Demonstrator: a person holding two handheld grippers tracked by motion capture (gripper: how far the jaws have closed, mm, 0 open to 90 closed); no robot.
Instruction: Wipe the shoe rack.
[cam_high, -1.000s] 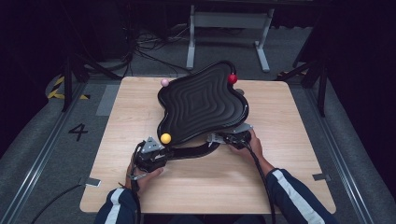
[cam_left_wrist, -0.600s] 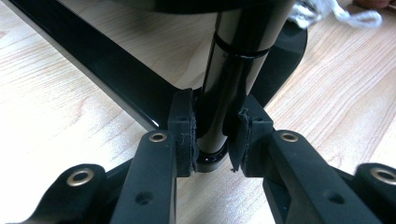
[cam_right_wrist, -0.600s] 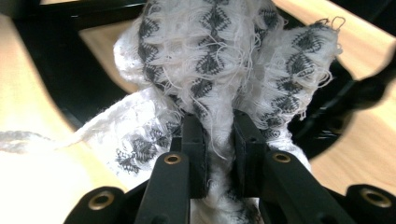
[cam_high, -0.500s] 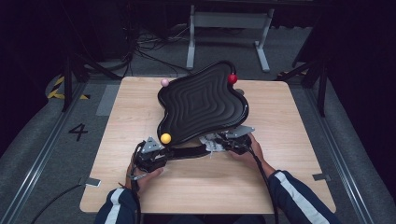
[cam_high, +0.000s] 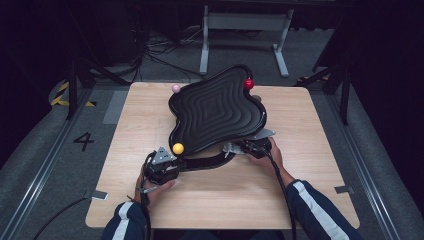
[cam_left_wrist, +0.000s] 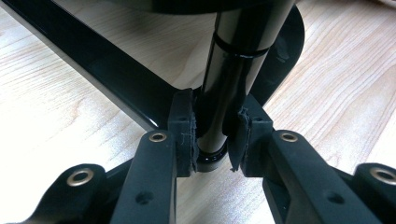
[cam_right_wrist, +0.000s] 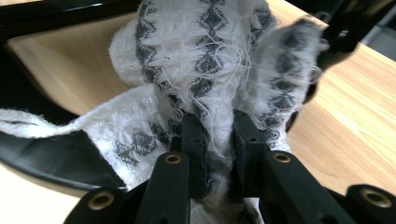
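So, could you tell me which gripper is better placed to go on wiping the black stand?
Probably the right gripper: it is shut on the white cloth beside the stand's base, while the left gripper clamps the post.

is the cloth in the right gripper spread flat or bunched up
Bunched up. The white patterned cloth rises in crumpled folds above the right gripper, whose jaws pinch a gathered wad of it.
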